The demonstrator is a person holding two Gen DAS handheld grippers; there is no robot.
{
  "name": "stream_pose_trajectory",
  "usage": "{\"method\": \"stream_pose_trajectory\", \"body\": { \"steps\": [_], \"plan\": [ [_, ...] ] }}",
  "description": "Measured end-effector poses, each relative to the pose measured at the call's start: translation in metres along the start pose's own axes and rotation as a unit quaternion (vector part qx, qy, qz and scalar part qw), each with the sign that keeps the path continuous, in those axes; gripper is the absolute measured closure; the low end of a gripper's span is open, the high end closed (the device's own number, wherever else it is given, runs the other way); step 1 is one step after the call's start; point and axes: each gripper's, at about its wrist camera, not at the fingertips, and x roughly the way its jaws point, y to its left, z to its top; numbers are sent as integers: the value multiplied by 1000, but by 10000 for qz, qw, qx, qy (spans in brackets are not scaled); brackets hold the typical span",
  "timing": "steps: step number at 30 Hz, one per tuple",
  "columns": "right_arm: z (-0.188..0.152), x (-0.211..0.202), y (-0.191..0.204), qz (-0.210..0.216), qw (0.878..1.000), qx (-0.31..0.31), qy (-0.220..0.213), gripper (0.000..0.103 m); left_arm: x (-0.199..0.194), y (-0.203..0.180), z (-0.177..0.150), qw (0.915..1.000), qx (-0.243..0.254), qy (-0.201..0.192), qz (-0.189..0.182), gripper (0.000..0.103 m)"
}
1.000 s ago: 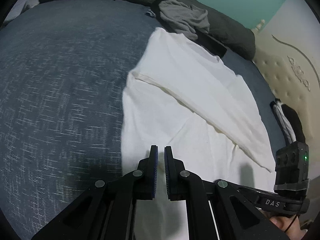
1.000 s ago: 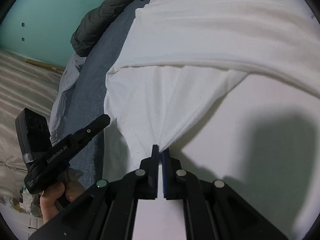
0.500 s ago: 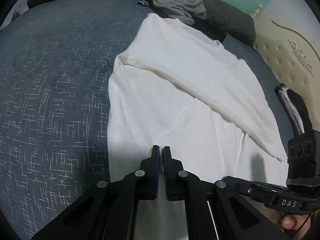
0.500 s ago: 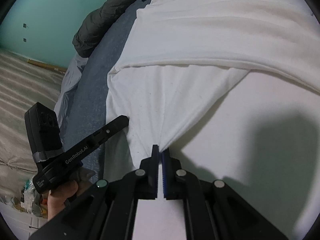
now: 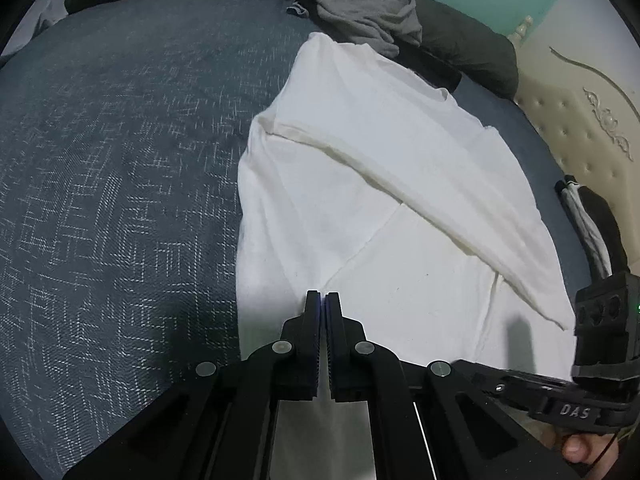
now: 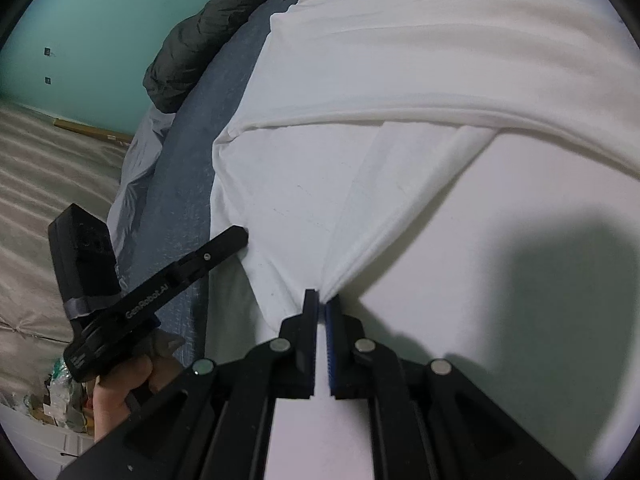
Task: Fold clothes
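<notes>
A white garment (image 5: 400,152) lies spread on the blue bedspread (image 5: 120,180), with one side folded over in a long diagonal flap. My left gripper (image 5: 322,300) is shut at the garment's near edge, and a crease runs straight into its tips. In the right wrist view the white garment (image 6: 400,80) fills the frame. My right gripper (image 6: 323,300) is shut on a gathered pinch of it, with pleats fanning out from the tips. The left gripper (image 6: 240,236) shows there at the left, its tip against the cloth's edge, held by a hand (image 6: 116,396).
A crumpled grey garment (image 5: 368,16) lies on a dark duvet (image 5: 468,36) at the far side of the bed. A cream tufted headboard (image 5: 580,100) stands at the right, with a black and white garment (image 5: 588,216) beside it. The floor (image 6: 48,200) lies beyond the bed's left edge.
The left gripper's jaws closed from a small gap to shut. It moved in along the garment's edge, closer to the right gripper. The right gripper kept its pinch and stayed put.
</notes>
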Motion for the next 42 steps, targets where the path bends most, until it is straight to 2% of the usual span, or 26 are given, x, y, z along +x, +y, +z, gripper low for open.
{"method": "stream_pose_trajectory", "body": {
  "steps": [2, 6, 8, 9, 12, 14, 17, 21, 28, 32, 33, 35, 42],
  "plan": [
    [1, -12, 0, -80, 9999, -82, 10, 98, -1, 1, 0, 10000, 8, -6, 14, 100],
    [10, -63, -15, -203, 9989, -254, -351, 92, -5, 3, 0, 10000, -33, -54, 32, 98],
    [25, -92, -31, -417, 9966, -281, -649, 78, -9, 3, 2, 9999, -54, -99, 75, 98],
    [33, -106, -40, -537, 9950, -271, -801, 75, -12, 3, 2, 9998, -75, -138, 93, 98],
    [61, -139, -69, -956, 9876, -258, -1215, 75, -23, 6, 2, 9994, -175, -286, 75, 98],
    [80, -147, -77, -1187, 9833, -397, -1324, 75, -25, 5, 2, 9992, -197, -338, 58, 98],
    [106, -140, -77, -1269, 9817, -706, -1228, 75, -24, 4, 2, 9992, -181, -354, 65, 98],
    [136, -112, -66, -1339, 9799, -1106, -980, 75, -21, 3, 0, 9995, -142, -276, 73, 98],
    [168, -64, -48, -1811, 9611, -2011, -562, 75, -5, 0, -3, 9999, -69, -31, 121, 98],
    [175, -48, -46, -1980, 9547, -2198, -334, 75, -3, -2, -4, 9999, -33, -9, 137, 98],
    [174, -47, -46, -1962, 9543, -2236, -304, 77, -3, -1, -4, 9999, -37, -9, 134, 98],
    [171, -43, -45, -1977, 9515, -2347, -231, 95, -3, -1, -5, 9999, -44, -6, 134, 98],
    [164, -49, -52, -1899, 9533, -2317, -384, 102, -3, -2, -7, 9999, -47, -12, 124, 98]
  ]
}}
